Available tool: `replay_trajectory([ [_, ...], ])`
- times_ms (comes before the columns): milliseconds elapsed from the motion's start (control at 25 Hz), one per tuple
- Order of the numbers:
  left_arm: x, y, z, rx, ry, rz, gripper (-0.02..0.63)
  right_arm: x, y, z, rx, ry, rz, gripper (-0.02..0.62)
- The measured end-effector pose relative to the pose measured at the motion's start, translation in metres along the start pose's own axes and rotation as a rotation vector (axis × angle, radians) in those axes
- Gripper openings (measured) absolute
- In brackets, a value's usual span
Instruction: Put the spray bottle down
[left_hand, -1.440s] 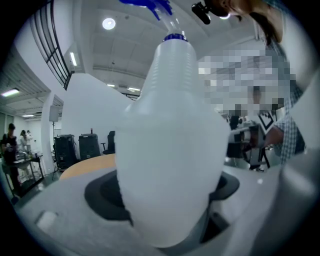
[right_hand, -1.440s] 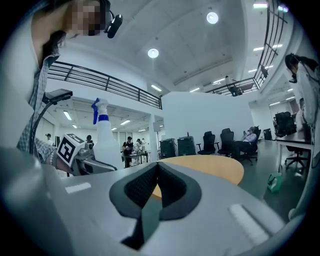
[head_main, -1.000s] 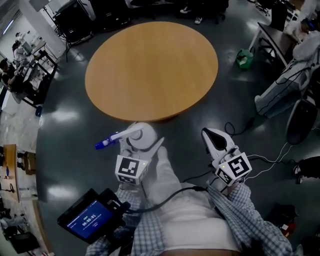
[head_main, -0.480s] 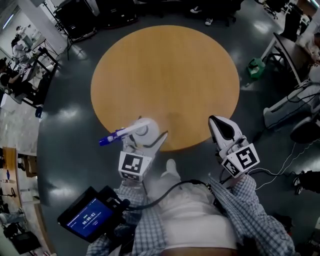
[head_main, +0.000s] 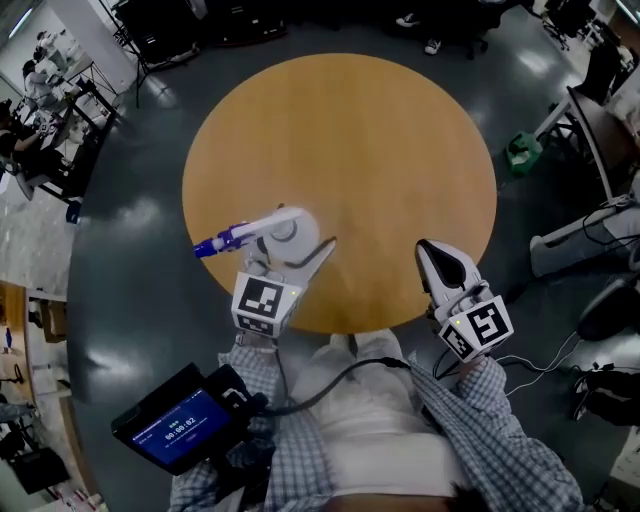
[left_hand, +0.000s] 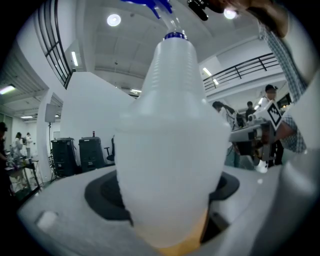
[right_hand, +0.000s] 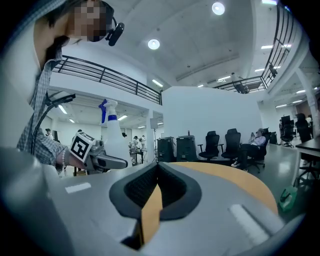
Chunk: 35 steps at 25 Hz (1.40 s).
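A white translucent spray bottle (head_main: 287, 233) with a blue nozzle (head_main: 214, 244) is held by my left gripper (head_main: 291, 256), which is shut on its body. It hangs upright over the near edge of the round wooden table (head_main: 380, 140); I cannot tell whether it touches the top. In the left gripper view the bottle (left_hand: 170, 145) fills the space between the jaws. My right gripper (head_main: 430, 252) is shut and empty at the table's near right edge. From the right gripper view (right_hand: 157, 172), the bottle (right_hand: 113, 135) and left gripper (right_hand: 95, 156) show at left.
A dark screen device (head_main: 180, 428) hangs at the person's lower left. A green object (head_main: 521, 154) sits on the floor right of the table. Cables (head_main: 560, 350) trail on the floor at right. Desks and people (head_main: 35, 90) are at far left.
The table has come closer: both grippers, earlier over the floor before it, now sit over its near edge. The left gripper still holds the bottle; the right stays shut.
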<state>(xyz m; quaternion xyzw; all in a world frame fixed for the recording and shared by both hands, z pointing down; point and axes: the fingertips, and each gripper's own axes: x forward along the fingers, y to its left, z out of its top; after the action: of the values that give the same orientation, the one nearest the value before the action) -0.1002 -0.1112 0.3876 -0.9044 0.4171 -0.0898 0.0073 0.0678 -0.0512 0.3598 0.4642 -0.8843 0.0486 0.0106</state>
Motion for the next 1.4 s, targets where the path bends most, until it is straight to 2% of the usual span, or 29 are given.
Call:
replay_trajectory([
  [200,0.041,0.04,0.012,0.044,0.007,0.027,0.43,0.04,-0.022,0.0,0.01,0.021,0.044,0.003],
  [360,0.082,0.059,0.013,0.052,0.0,0.016,0.43,0.063,-0.044,-0.004,0.01,0.036,0.053,0.003],
  [640,0.163,0.076,-0.006,0.041,0.015,0.006,0.43,0.094,-0.098,-0.021,0.022,0.081,0.078,0.003],
  [1000,0.243,0.107,-0.033,0.061,0.025,-0.057,0.43,0.125,-0.126,-0.042,0.039,0.135,0.113,0.003],
  [1400,0.328,0.129,-0.069,0.012,0.016,-0.086,0.43,0.139,-0.165,-0.065,0.086,0.17,0.096,0.003],
])
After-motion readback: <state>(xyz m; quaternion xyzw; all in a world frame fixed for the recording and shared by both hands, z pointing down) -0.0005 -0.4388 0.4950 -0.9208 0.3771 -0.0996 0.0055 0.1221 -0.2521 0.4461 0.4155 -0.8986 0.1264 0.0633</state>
